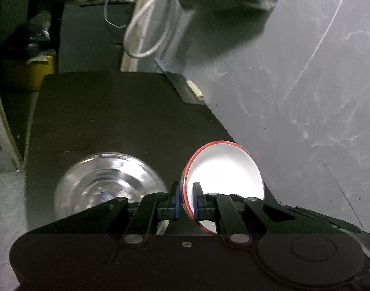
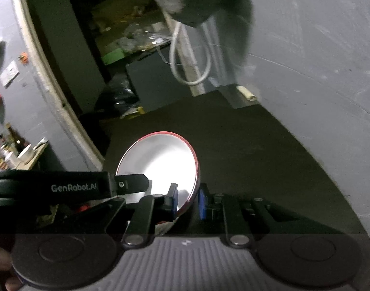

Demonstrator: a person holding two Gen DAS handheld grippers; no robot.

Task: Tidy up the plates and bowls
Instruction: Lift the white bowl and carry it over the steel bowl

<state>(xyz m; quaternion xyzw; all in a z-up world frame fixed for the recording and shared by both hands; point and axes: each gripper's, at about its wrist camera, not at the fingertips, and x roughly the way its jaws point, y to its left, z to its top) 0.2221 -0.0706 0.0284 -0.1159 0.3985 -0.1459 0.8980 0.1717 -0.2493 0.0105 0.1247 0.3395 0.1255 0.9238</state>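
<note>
Both grippers pinch the same red-rimmed white bowl, each on its own side of the rim. In the left wrist view the left gripper has its blue pads pressed on the left edge of the bowl, so the bowl lies to the right of it and a little farther away, tilted with its white inside turned toward the camera. In the right wrist view the right gripper holds the right edge of the bowl, and the bowl lies to its left; the rim passes between the two pads. The bowl seems to hang above the dark table, not resting on it, though I cannot tell this for sure. A glass bowl stands on the table just left of the left gripper, which is the nearer one to it. I judge that the next move depends on this bowl, because it lies low and to the left of the carried one. The only readable writing is "GenRobot.AI" on the black body of the left gripper, seen in the right wrist view.
</note>
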